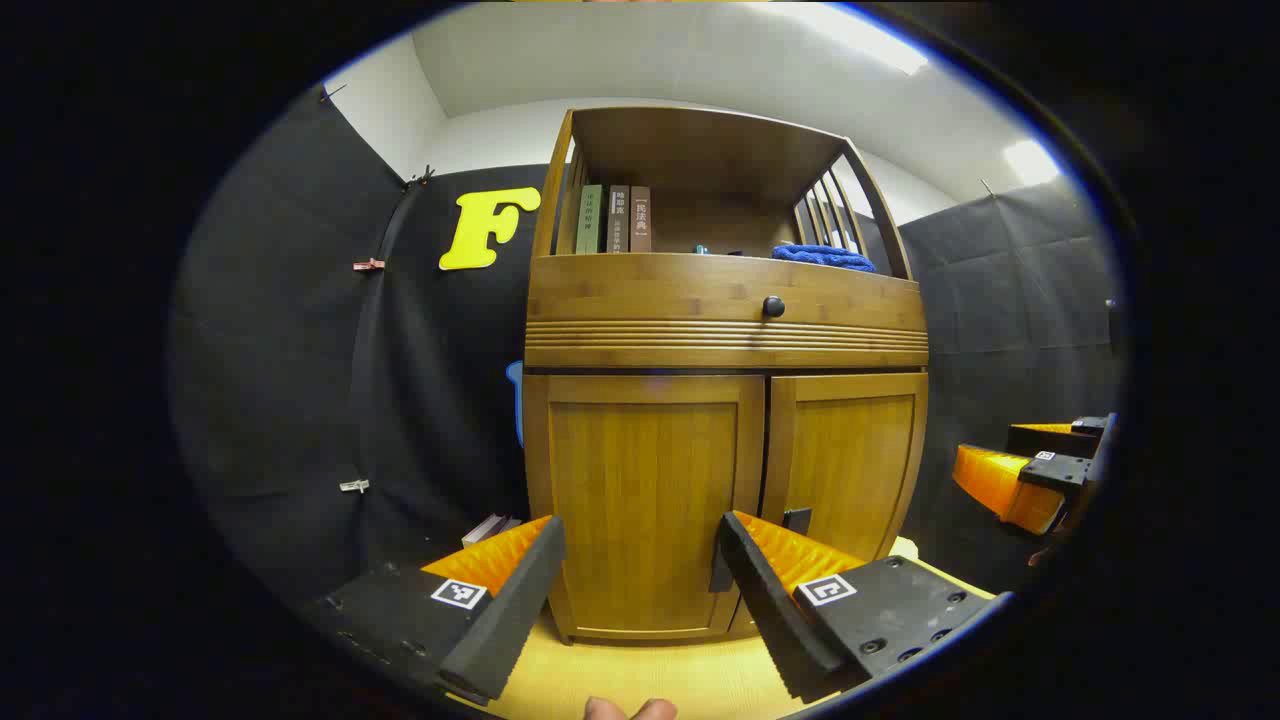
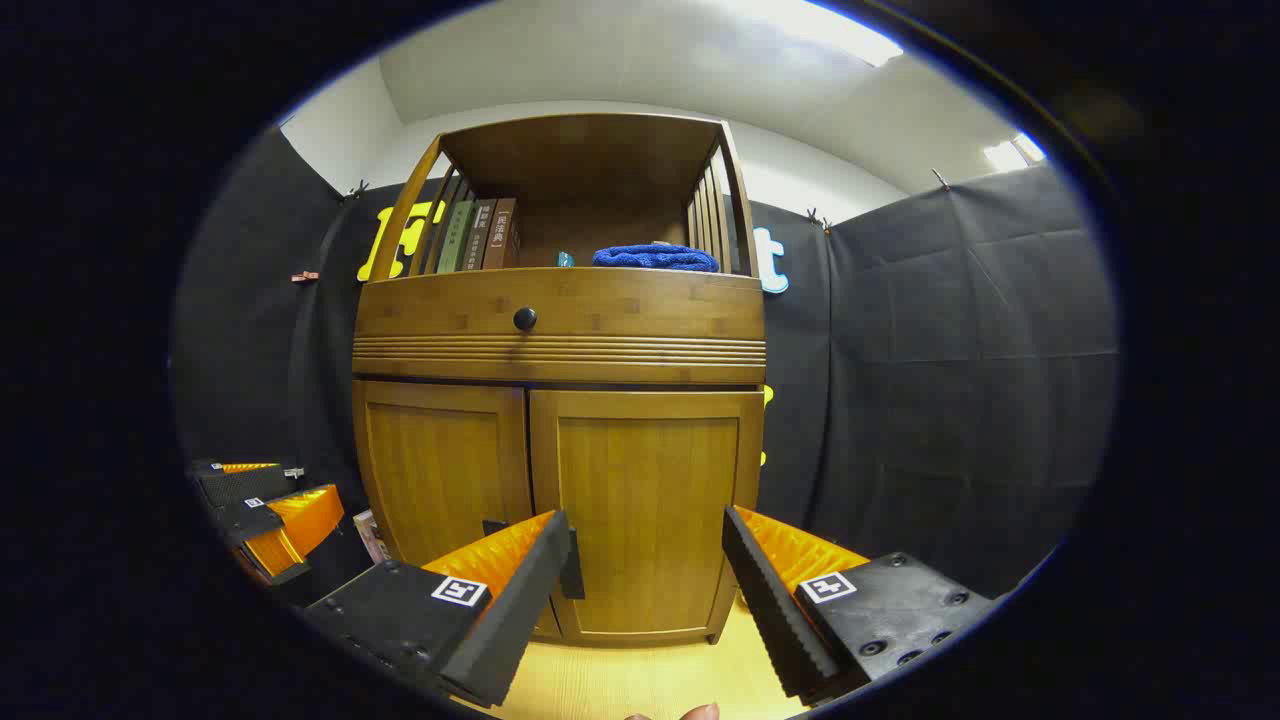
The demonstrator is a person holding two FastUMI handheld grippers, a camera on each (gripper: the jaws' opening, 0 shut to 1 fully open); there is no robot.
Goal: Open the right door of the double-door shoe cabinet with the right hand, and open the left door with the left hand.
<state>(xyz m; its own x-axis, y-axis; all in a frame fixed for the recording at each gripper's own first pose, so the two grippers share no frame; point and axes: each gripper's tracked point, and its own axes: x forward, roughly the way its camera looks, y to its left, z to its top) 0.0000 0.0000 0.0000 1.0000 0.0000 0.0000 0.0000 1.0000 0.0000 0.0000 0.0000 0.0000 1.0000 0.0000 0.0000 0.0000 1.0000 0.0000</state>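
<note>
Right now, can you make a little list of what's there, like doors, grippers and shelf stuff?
cabinet: wooden shoe cabinet on a pale floor
left door: closed
right door: closed
drawer knob: dark, round
top shelf: books, blue cloth
left hand-held gripper: open, facing left door
right hand-held gripper: open, facing right door

The shoe cabinet (image 1: 725, 400) is warm, grained wood with a smooth satin sheen; its left door (image 1: 645, 500) and right door (image 2: 645, 510) show vertical bamboo-like grain. The drawer knob (image 1: 773, 307) looks glossy and dark. A fluffy cloth towel (image 2: 655, 258) lies on the shelf. The floor (image 1: 640, 675) is pale, smooth wood.
</note>
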